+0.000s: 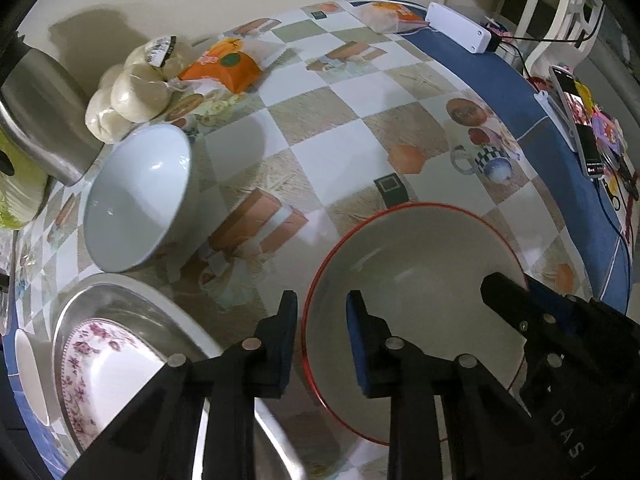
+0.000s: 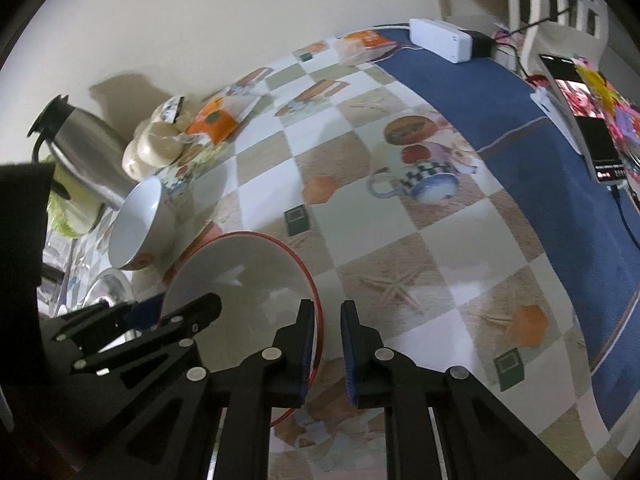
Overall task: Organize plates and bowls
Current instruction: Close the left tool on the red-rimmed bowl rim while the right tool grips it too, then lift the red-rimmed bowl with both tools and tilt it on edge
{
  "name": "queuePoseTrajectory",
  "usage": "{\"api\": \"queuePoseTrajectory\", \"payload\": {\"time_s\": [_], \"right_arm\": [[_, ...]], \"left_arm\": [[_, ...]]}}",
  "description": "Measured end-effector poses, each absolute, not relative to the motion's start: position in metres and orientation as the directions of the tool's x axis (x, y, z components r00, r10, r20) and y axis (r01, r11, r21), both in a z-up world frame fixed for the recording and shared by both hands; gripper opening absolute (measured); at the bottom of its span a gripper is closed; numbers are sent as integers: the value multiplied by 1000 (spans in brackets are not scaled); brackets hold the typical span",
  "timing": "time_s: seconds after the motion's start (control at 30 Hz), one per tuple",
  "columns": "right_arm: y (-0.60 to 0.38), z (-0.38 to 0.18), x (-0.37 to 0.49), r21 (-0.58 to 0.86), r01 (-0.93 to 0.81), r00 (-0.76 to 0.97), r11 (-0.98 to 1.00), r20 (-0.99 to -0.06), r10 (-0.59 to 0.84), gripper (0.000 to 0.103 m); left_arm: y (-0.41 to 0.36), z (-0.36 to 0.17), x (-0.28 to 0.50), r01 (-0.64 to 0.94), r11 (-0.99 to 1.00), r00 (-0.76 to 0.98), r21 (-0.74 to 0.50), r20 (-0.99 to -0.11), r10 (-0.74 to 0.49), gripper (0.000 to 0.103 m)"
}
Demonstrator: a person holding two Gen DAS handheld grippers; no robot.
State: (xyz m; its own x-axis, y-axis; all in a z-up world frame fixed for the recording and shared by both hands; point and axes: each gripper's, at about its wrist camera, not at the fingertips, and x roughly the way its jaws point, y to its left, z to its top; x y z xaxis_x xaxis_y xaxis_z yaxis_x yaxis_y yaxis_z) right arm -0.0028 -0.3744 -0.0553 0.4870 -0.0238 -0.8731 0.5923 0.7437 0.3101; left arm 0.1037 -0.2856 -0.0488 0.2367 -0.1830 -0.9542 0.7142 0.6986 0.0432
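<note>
A cream bowl with a red rim (image 1: 420,272) stands on the chequered tablecloth (image 1: 328,120), and both grippers are at it. My left gripper (image 1: 324,308) straddles its left rim, one finger outside and one inside; a gap shows between the inner pad and the wall, so it is open. My right gripper (image 2: 328,320) is shut on the opposite rim of this bowl (image 2: 248,276), and appears in the left wrist view as the right gripper (image 1: 516,288). A white bowl (image 1: 136,200) stands behind to the left. A floral plate (image 1: 104,360) lies in a steel basin (image 1: 132,284).
A steel flask (image 1: 44,120), a bag of buns (image 1: 132,88) and an orange packet (image 1: 224,64) sit by the wall. A white box (image 1: 460,28) and a phone (image 1: 576,112) lie on the blue cloth at the right. Something pale green (image 1: 16,192) lies at the left edge.
</note>
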Motion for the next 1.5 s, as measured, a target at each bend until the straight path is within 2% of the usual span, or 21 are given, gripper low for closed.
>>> {"api": "queuePoseTrajectory", "payload": {"time_s": [0.37,1.2,1.5], "right_arm": [[-374,-70,-2,331,597,462,731,-887,25,15],[-377,-76,-6,392,610,464,688,-881,89,15],[-380,-55,-9,417,585,518,696,-852,76,15]], "left_arm": [[-289,-60,97,717,695,245,56,-954,-175,17],[-283,-45,89,717,697,254,-17,-924,-284,17],[-275,-17,86,709,704,290,-37,-895,-339,17]]}}
